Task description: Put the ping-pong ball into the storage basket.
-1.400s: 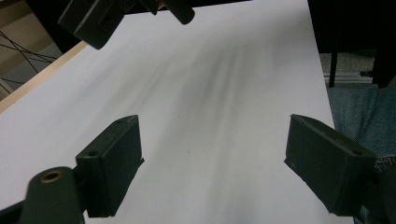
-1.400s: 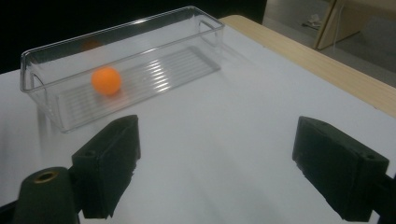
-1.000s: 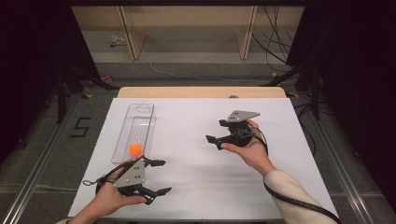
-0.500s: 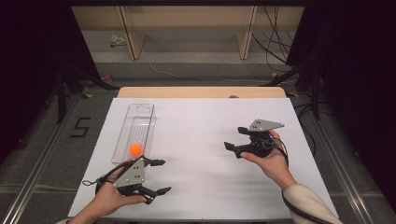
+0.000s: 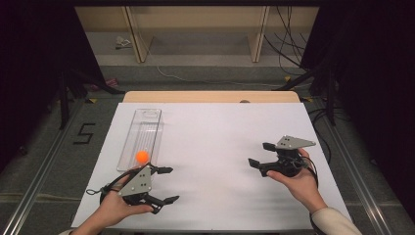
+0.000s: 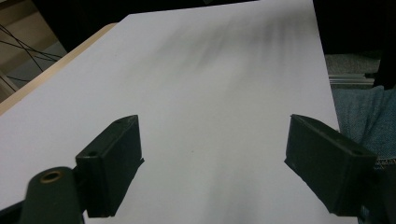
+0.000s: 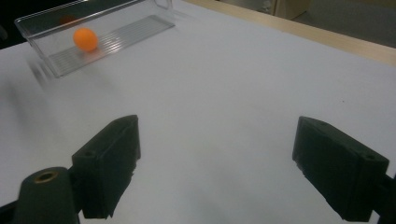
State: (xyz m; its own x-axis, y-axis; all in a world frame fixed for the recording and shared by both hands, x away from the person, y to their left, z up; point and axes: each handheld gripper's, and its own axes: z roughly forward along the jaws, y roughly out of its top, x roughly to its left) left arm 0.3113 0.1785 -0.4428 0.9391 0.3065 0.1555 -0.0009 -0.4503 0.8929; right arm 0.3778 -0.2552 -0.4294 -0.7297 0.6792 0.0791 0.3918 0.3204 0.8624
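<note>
Bench [image 5: 220, 147] with white sheet; clear tray [image 5: 142, 137] at its left side, orange ball [image 5: 142, 156] inside at the near end. Left claw [image 5: 166, 185] open, empty, just near of the tray, pointing right. Right claw [image 5: 260, 154] open, empty, well apart on the right. Likely step: ball placed, claws parked. Best done by keeping both claws low, clear of the tray, no bump to the ball.

1. Left gripper [image 5: 166, 185]: black body, two blocky black jaws, a grey three-cornered plate with small dark screw holes on top.
2. A thin black cable loops off its back end.
3. Right gripper [image 5: 262, 154]: same black build, grey plate on top, black cable trailing.
4. A light, cream-coloured sleeve [image 5: 333, 221] covers the right forearm.
5. Up close, each jaw pad shows a small round hole; a brass-ringed pivot sits at the lower left.
</note>
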